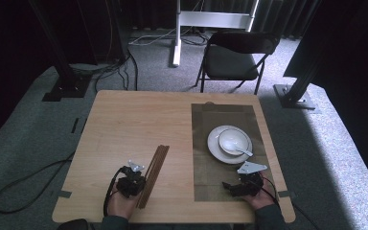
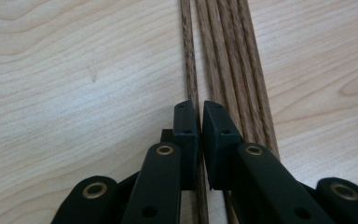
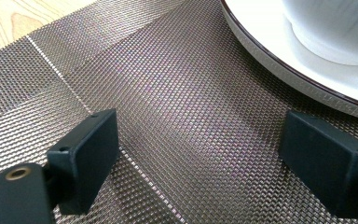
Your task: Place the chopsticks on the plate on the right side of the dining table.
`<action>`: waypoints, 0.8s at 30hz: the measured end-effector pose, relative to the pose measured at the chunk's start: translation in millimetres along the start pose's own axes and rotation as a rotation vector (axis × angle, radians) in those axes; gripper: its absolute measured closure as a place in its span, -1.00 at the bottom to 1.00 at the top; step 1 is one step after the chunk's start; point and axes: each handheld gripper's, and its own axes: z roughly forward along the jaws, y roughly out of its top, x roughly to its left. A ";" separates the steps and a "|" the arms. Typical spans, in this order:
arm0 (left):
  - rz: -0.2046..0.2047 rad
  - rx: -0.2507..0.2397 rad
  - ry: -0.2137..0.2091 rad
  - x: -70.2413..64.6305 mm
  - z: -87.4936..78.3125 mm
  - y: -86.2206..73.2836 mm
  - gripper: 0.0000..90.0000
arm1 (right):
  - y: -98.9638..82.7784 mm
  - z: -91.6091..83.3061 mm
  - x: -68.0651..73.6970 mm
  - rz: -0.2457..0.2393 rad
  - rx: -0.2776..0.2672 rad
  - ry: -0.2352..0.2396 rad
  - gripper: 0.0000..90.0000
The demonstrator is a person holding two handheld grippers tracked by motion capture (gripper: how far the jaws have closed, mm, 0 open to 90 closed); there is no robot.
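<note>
Several long brown wooden sticks (image 1: pixel 154 171) lie side by side on the wooden table (image 1: pixel 124 120), left of the mat. My left gripper (image 1: pixel 136 182) sits at their near end. In the left gripper view its jaws (image 2: pixel 199 109) are shut on the leftmost stick (image 2: pixel 189 56), which runs down between the pads; the other sticks (image 2: pixel 235 60) lie just to the right. My right gripper (image 1: pixel 242 186) rests low over the woven placemat (image 1: pixel 220 115), jaws open (image 3: pixel 200 154) with only mat (image 3: pixel 168 93) between them. A white plate (image 1: pixel 213 143) (image 3: pixel 270 56) holding a bowl (image 1: pixel 232 139) (image 3: pixel 335 32) and spoon (image 1: pixel 243 152) lies just beyond.
A black folding chair (image 1: pixel 239 52) stands behind the table's far edge. Dark frame posts (image 1: pixel 62 72) and cables (image 1: pixel 19 187) sit on the carpet around the table. Bare wood stretches across the table's left and far parts.
</note>
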 end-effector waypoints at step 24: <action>-0.017 -0.056 0.016 16.4 14.7 15.8 0.88 | 0.3 0.2 -0.5 -0.002 0.001 0.002 -0.75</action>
